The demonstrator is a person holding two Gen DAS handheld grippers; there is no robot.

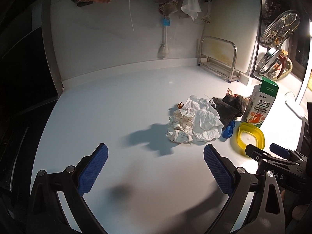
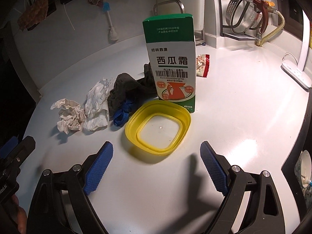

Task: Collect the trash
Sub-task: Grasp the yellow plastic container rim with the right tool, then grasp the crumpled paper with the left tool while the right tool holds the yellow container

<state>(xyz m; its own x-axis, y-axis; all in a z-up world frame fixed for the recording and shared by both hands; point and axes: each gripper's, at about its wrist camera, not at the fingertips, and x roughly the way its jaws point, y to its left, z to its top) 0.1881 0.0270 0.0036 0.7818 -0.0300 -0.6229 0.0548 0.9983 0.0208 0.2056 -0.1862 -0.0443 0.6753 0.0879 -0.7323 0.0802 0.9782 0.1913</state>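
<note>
On the white counter lies a crumpled checked paper (image 1: 180,125) (image 2: 69,116), a crumpled white tissue (image 1: 206,122) (image 2: 97,105), a dark grey cloth (image 1: 230,107) (image 2: 126,91), a blue strap (image 1: 228,130) (image 2: 122,115) and a red-and-white snack wrapper (image 2: 202,65). A green-and-white carton (image 1: 261,103) (image 2: 172,64) stands upright behind a shallow yellow container (image 1: 250,137) (image 2: 159,126). My left gripper (image 1: 156,163) is open and empty, short of the paper. My right gripper (image 2: 157,162) is open and empty, just before the yellow container; it also shows in the left wrist view (image 1: 273,152).
A steel rack (image 1: 218,58) stands by the back wall, with cloths and a brush (image 1: 164,37) hanging above. A dish rack with metal strainers (image 2: 243,13) and a white power strip (image 2: 296,74) are on the right. The counter edge drops off dark at the left.
</note>
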